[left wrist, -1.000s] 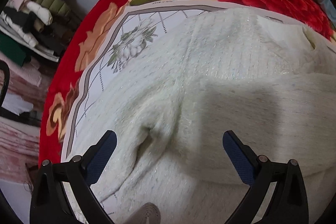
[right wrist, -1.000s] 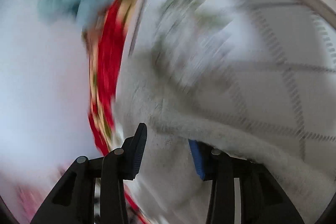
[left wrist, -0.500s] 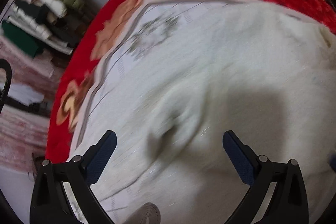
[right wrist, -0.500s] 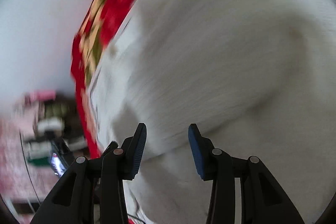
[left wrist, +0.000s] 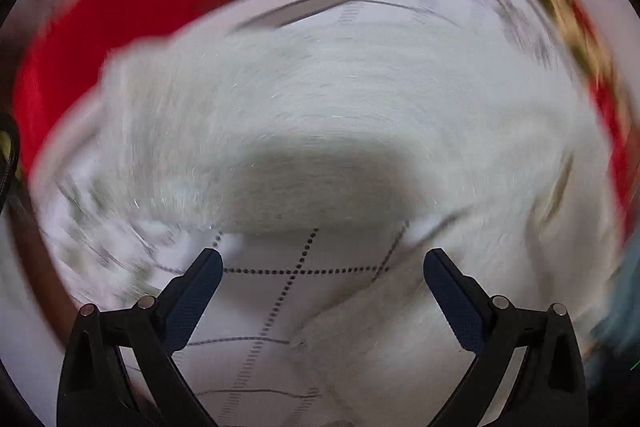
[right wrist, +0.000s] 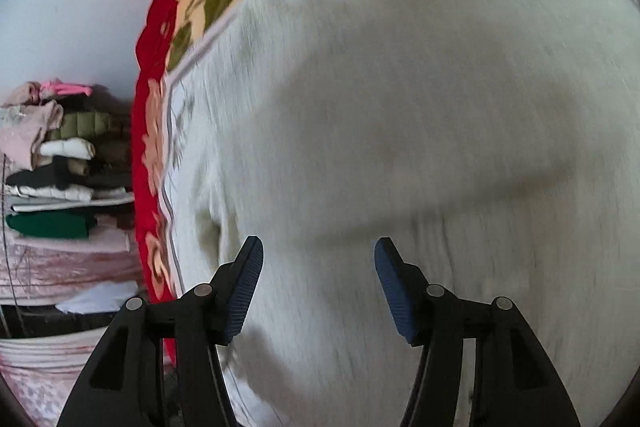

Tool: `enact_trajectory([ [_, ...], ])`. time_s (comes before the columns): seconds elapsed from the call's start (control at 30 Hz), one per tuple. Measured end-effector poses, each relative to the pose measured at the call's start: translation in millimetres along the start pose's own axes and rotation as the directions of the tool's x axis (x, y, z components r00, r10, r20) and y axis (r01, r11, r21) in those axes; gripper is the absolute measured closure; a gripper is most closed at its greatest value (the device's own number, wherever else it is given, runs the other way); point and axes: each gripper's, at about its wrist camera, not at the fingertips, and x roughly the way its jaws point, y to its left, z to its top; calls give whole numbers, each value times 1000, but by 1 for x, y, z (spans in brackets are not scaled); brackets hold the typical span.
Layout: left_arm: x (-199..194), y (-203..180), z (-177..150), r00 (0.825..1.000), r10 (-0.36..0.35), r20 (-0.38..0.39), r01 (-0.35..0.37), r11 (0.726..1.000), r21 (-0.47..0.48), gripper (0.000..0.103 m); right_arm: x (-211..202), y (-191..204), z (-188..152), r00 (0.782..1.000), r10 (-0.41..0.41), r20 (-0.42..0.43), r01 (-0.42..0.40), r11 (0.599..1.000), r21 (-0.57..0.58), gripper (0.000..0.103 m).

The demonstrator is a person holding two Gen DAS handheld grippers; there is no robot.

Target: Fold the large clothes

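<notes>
Fingers of the right gripper (right wrist: pixel 318 287) have just been opened and stand apart with nothing clamped between them, above the white fluffy sweater (right wrist: pixel 400 107) that fills the middle and right of that frame. A second ago a fold of it sat between them, so that fold appears to have been released. Spread and empty, the left gripper (left wrist: pixel 322 291) has been swung from the sweater's middle to its lower edge, over the quilted sheet (left wrist: pixel 288 307); another fold probably comes next.

The sweater (right wrist: pixel 420 99) is fuzzy, matt white knit. The blanket (right wrist: pixel 154 39) looks plush. Gripper pads (right wrist: pixel 245 287) are ribbed blue rubber.
</notes>
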Motion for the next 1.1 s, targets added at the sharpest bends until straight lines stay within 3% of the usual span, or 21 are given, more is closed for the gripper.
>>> enact_trajectory([
  [0.03,7,18,7,997,-80,-1,79,992,-98,1,6,-1,-9,999,-26,-19,26,1000,-1,43],
  [0.13,23,49,21,983,-180,39,184,944,-272,3,21,-10,-32,996,-71,-45,71,997,4,43],
  [0.23,36,73,36,973,-200,116,230,882,-411,13,38,-3,-36,994,-101,-38,100,995,-18,43],
  [0.3,31,74,46,974,-143,178,208,881,-425,39,47,3,-37,992,-122,-34,121,992,-29,43],
  [0.33,27,71,55,971,-98,220,183,896,-405,49,54,8,-32,991,-128,-31,127,991,-28,43],
  [0.37,25,68,62,969,-66,237,155,911,-383,82,61,15,-26,989,-148,-27,147,989,-33,43],
  [0.4,23,65,73,967,-44,252,135,924,-357,94,64,18,-23,983,-182,-22,180,983,-44,43],
  [0.47,14,54,87,956,0,293,98,943,-318,97,67,30,-16,968,-252,-5,251,965,-79,43],
  [0.57,-11,27,100,926,56,372,20,980,-198,99,67,55,-6,896,-436,83,444,883,-153,41],
  [0.6,-24,12,102,907,85,412,-33,991,-132,99,66,64,-2,857,-500,123,514,838,-181,34],
  [0.63,-36,-5,102,885,109,453,-90,994,-63,99,66,69,2,836,-528,149,549,812,-197,29],
  [0.7,-59,-23,94,846,134,515,-182,982,43,99,67,82,10,768,-600,222,640,729,-243,23],
  [0.73,-71,-42,88,823,128,553,-222,969,106,99,66,83,14,758,-607,237,652,717,-248,23],
  [0.8,-86,-70,80,797,120,591,-287,938,197,99,65,85,23,750,-612,249,661,707,-253,23],
  [0.9,-103,-118,53,785,51,617,-321,886,335,99,56,79,39,780,-581,232,625,745,-234,23],
  [1.03,-111,-195,-2,804,-86,589,-306,788,534,99,36,68,52,807,-546,226,586,789,-185,23],
  [1.1,-105,-233,-26,830,-143,539,-268,746,610,99,23,49,57,823,-528,209,560,817,-142,23],
])
